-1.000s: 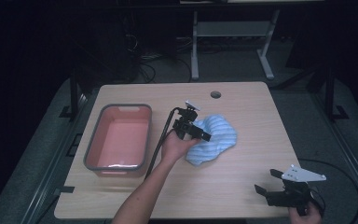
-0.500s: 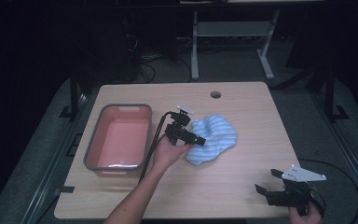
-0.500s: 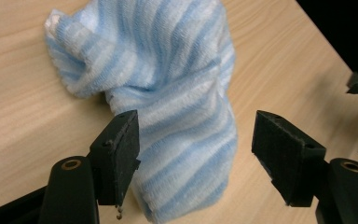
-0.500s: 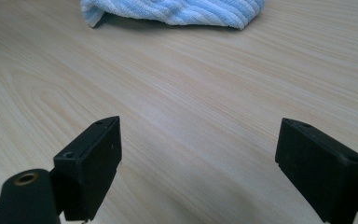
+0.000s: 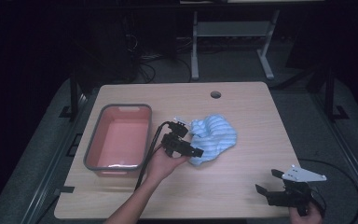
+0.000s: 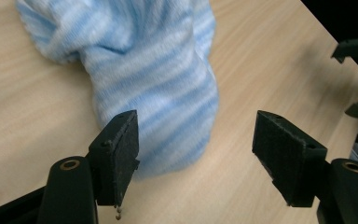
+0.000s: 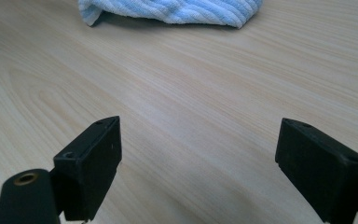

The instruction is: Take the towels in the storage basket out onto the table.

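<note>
I'm holding my left gripper (image 5: 189, 145) out over the middle of the desk (image 5: 242, 93), forearm reaching in from the near edge, jaws standing wide apart. My right gripper (image 5: 269, 183) is sitting low at the near right corner, jaws likewise spread wide, hand (image 5: 307, 213) gripping it from below.

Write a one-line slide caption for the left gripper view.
Open left gripper poised at the near end of a crumpled blue-striped towel on a wooden table.
</note>
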The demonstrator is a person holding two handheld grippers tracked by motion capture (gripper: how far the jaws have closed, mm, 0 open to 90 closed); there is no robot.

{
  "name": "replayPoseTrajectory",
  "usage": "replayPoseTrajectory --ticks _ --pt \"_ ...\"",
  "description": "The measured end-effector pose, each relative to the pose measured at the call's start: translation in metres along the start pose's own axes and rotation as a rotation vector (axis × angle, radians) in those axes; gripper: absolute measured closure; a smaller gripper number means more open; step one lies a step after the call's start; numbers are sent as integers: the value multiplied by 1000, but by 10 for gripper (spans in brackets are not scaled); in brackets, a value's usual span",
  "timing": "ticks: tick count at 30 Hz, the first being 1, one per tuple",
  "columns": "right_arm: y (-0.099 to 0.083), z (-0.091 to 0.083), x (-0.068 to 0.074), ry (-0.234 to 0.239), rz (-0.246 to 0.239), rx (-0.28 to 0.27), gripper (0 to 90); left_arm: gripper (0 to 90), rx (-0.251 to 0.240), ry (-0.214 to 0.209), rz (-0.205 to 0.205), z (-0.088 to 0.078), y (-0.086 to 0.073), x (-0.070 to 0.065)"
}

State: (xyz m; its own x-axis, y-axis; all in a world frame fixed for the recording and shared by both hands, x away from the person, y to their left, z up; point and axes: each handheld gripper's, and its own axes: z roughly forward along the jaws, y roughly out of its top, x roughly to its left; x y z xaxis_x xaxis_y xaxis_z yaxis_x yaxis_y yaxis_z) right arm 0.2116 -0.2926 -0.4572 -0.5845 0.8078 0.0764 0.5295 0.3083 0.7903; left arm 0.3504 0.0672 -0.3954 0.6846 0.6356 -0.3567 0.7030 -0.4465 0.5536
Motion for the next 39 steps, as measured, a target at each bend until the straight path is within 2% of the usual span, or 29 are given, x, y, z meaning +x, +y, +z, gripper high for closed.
replayPoseTrajectory --ticks 2,6,11,12,18,24,28,30,32,34,36,38,39 --pt "0 0 0 -2 0 1 140 313 2 5 14 -3 -5 -2" --pt "0 0 0 -4 1 2 140 313 -12 -6 9 -6 -13 -2" --pt "0 1 0 -4 -4 5 140 313 -23 -9 28 -8 -26 -5" --pt "0 1 0 -4 -5 6 140 313 -21 -5 34 -7 -28 -7" --pt "0 2 2 -5 -3 13 140 310 -24 -39 45 -7 -40 -16" --pt "1 -1 7 -3 -10 5 140 309 -12 -34 75 -10 -54 -21" --pt "1 -1 8 -3 -18 6 140 306 -33 -64 56 -11 -67 -23" --pt "0 -2 10 -4 -16 5 140 304 -38 -67 64 -13 -73 -26" --pt "-1 -2 11 -4 -23 5 140 301 -53 -74 72 -14 -80 -28" --pt "-1 -2 13 -3 -26 4 140 290 -85 -119 68 -15 -90 -30" --pt "-1 -2 15 -3 -28 6 140 287 -105 -121 81 -15 -97 -32" --pt "-2 -1 16 4 -32 10 140 288 -155 -95 124 -15 -110 -35" --pt "-2 -1 16 7 -31 13 140 306 -171 -110 163 -15 -116 -36"
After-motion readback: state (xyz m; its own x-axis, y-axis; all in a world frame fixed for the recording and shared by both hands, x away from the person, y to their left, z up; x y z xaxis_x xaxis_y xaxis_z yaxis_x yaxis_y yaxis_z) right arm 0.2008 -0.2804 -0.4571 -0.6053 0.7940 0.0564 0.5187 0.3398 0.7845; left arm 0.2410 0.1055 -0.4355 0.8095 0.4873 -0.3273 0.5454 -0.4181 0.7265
